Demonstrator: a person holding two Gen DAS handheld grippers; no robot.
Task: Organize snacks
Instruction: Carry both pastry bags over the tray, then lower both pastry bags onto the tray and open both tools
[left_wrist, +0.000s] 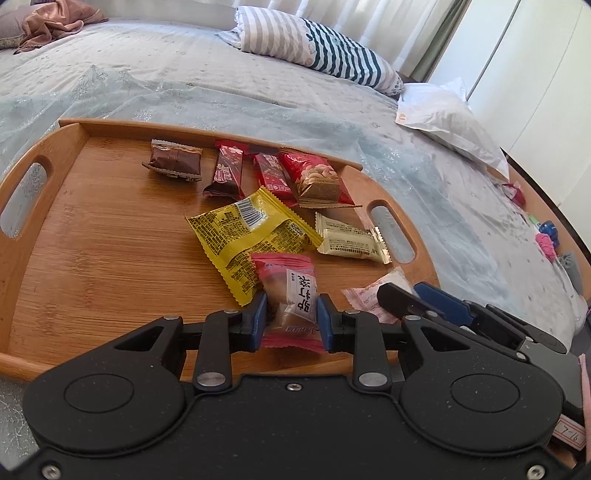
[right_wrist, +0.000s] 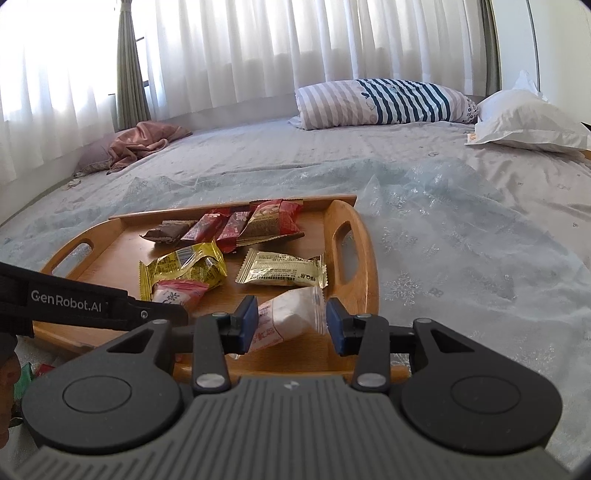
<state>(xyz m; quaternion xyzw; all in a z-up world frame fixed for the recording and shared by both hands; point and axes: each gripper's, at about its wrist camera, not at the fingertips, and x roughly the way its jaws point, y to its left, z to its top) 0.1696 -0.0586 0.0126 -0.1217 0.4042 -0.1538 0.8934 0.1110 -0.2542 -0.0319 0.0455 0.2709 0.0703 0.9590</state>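
The lower part of the pink snack packet (left_wrist: 291, 295) was hidden between the blue pads of the left gripper (left_wrist: 291, 319), and its crimped bottom edge vanished behind the black body. From the right wrist view that same packet (right_wrist: 177, 293) showed only as a corner behind the left gripper's arm. The print on the white snack packet (right_wrist: 291, 317) was too small to read.

The left gripper's jaws stood nearly closed, both pads pressing the pink packet, which hung over the near middle of the wooden tray (left_wrist: 92, 240). The right gripper (right_wrist: 291, 325) had its jaws partly apart around the white packet; the left pad touched the wrapper, while contact at the right pad could not be told.

The pink packet was a glossy film pouch with a white label and a brownish cake inside. On the tray, just beyond it, lay a crinkled yellow packet (left_wrist: 251, 229), a cream packet (left_wrist: 351, 240) towards the tray's right handle, and a row along the far rim: a brown cake packet (left_wrist: 173, 162), two dark red bars (left_wrist: 227, 171), and a red peanut packet (left_wrist: 314, 177). The tray was striped bamboo with slotted handles, resting on a pale bedspread (left_wrist: 184, 74).
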